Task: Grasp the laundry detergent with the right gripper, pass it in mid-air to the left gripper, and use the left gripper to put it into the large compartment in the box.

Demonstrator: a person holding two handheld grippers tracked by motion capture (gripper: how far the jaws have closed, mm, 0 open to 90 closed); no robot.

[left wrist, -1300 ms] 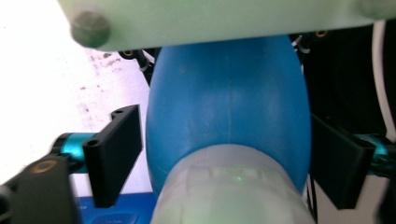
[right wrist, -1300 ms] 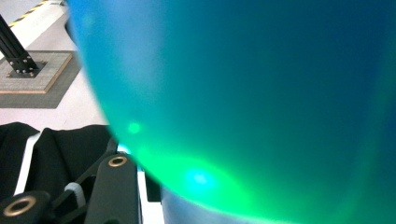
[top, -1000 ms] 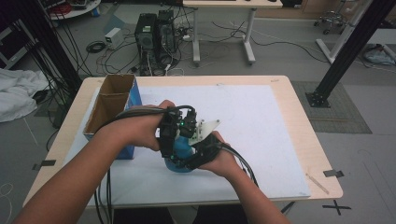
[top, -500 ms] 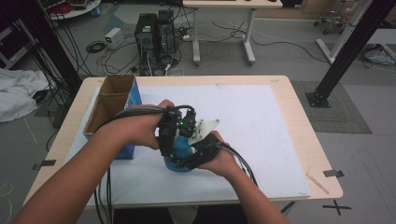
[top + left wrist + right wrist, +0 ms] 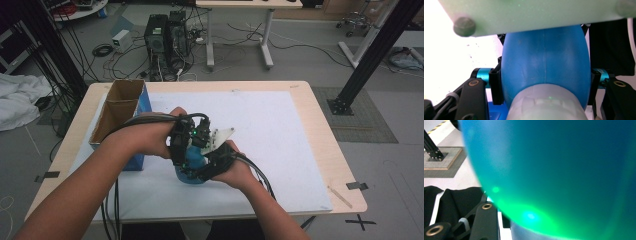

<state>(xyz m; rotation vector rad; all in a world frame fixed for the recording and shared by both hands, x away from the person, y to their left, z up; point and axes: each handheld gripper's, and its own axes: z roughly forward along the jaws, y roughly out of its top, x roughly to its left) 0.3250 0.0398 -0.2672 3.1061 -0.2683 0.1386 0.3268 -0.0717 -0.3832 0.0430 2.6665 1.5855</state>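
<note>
A blue rubber bulb with a pale ribbed neck sits on the white sheet near the table's front, held between both hands. My left gripper comes at it from the left. In the left gripper view its jaws have just been closing and now press on both flanks of the bulb. My right gripper meets it from the right, its grey plate tilted upward. In the right gripper view the bulb looms very close, and one black finger lies against its lower left.
An open cardboard box with a blue side stands at the table's left, just beyond my left forearm. The white sheet covers most of the table. Cables trail off the front edge. Computer towers and a black post stand on the floor beyond.
Both hands stay where they were around the bulb. The high view shows no clear shift of the bulb or the box.
</note>
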